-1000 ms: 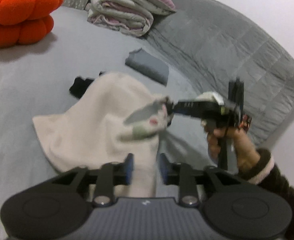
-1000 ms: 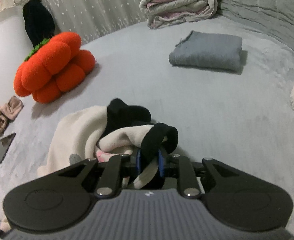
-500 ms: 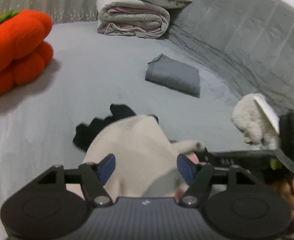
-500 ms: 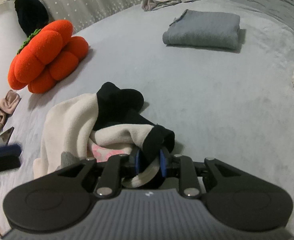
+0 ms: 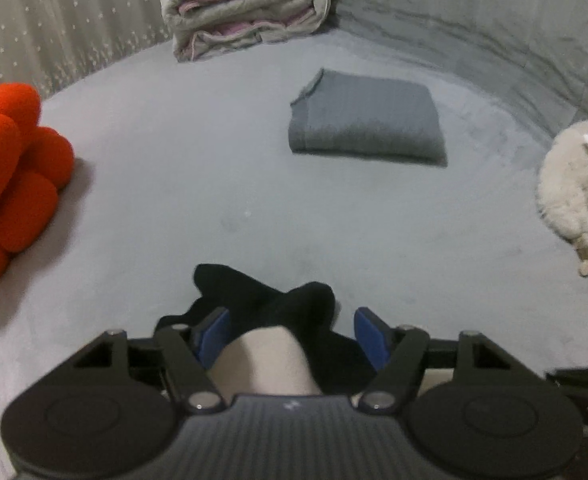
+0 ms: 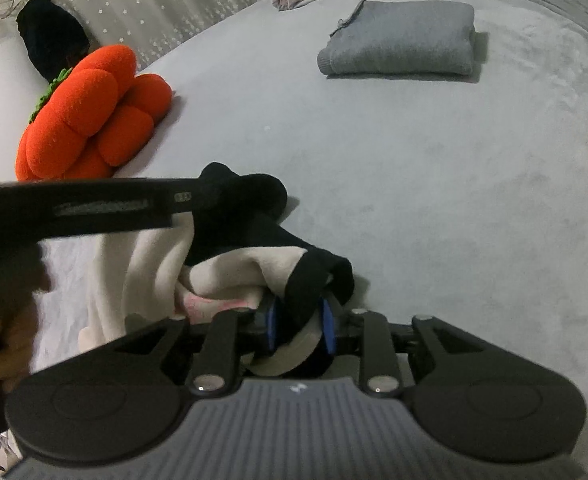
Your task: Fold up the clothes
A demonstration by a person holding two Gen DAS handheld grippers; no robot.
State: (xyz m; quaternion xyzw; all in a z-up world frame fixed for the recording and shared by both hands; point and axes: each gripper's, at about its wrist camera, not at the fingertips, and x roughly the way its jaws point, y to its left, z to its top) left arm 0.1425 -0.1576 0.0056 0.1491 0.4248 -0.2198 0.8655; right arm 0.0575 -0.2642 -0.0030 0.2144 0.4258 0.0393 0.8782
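Observation:
A cream garment with black cuffs (image 6: 230,264) lies bunched on the grey bed. My right gripper (image 6: 300,330) is shut on one black cuff and cream edge at the garment's right end. My left gripper (image 5: 292,334) is open, its blue pads (image 5: 368,334) on either side of a cream sleeve with a black cuff (image 5: 270,308). The left gripper also shows as a dark bar in the right wrist view (image 6: 94,208), over the garment's left part.
A folded grey garment (image 5: 364,120) lies further back on the bed. A rolled quilt (image 5: 246,4) sits at the back. An orange pumpkin cushion (image 6: 90,112) is at the left. A fluffy white item (image 5: 574,196) lies at the right.
My left gripper has let go of the cream garment, opened wide and moved forward over its black cuff. My right gripper has kept its hold and lowered the cuff towards the bed.

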